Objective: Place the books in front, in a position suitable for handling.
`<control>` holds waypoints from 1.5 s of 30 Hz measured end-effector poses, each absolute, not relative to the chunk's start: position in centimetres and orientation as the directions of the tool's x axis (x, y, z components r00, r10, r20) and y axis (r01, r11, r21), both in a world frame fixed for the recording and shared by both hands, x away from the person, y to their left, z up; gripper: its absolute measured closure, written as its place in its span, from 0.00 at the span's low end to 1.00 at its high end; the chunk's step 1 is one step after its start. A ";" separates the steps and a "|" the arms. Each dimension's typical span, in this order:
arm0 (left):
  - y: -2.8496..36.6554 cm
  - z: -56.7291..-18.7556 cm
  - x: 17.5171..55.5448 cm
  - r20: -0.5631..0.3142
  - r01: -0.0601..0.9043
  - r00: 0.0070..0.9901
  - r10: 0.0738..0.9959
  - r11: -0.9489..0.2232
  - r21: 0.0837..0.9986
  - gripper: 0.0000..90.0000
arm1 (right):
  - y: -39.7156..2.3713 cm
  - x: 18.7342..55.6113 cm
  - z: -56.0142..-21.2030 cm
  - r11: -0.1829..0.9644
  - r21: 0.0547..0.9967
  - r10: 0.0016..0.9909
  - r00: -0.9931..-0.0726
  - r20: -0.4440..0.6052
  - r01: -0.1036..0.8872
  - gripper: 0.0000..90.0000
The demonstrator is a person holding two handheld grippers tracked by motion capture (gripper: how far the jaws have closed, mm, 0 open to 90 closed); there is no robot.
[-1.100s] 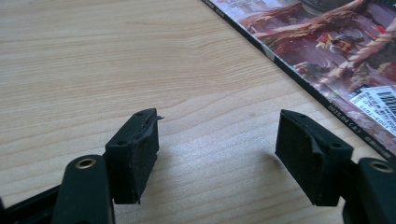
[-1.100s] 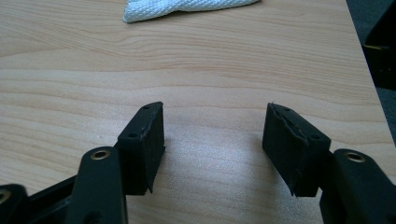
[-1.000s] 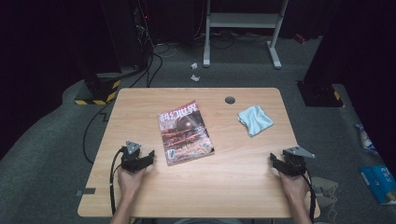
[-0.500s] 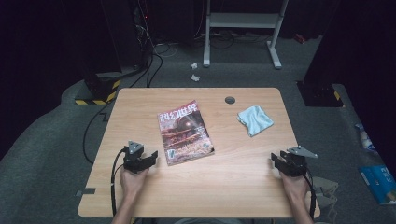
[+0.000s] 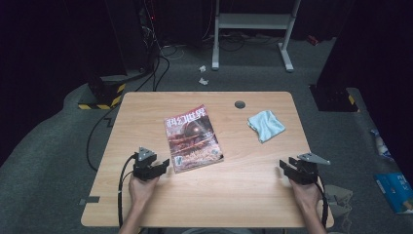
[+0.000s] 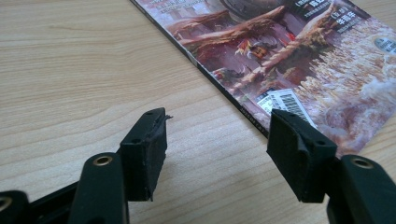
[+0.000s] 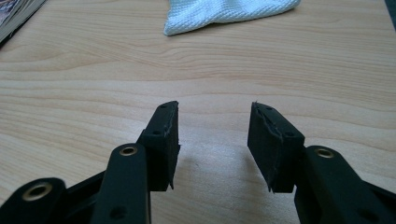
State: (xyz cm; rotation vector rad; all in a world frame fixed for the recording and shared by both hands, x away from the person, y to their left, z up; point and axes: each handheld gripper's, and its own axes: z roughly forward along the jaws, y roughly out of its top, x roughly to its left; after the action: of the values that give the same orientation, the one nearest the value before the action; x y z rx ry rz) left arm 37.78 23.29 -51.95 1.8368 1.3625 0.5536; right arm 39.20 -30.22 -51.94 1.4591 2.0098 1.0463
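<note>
Early stage, nothing handled yet. The glossy magazine with a reddish illustrated cover lies flat and closed on the light wooden table, roughly mid-table and slightly skewed. The left gripper sits just beside the magazine's near-left corner; in the left gripper view its black jaws stand well apart with bare wood between them, having just been closing a little, and nothing is between them. One pad hovers at the magazine's near edge, next to the barcode, though I can't tell if it touches. The right gripper is well apart from the magazine, off to its right near the table's right edge; its jaws have just narrowed somewhat yet stand open on empty wood in the right gripper view. The small crumpled pale-blue cloth lies to the right of the magazine, beyond the right gripper, untouched. My read: approach to the magazine is nearly done, but the grasp, lift or page-opening is all still to come. The cloth looks like a later step, if any.
</note>
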 end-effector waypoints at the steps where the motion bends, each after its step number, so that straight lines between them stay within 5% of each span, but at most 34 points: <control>1: 23.2 -52.0 37.8 -0.096 0.603 0.334 0.938 -0.134 0.786 0.42 | -30.2 39.2 -51.9 0.156 0.784 0.936 -0.344 0.078 0.600 0.59; 45: 19.4 -50.8 39.9 -0.127 0.642 0.354 0.927 -0.141 0.754 0.35 | -20.5 44.2 -48.2 0.299 0.766 0.802 -0.585 0.121 0.569 0.59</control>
State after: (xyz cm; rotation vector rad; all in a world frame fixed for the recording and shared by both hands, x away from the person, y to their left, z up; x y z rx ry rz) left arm 39.94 19.36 -50.85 1.8705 1.3711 0.4838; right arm 44.25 -20.48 -48.24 1.2453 2.2860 1.1660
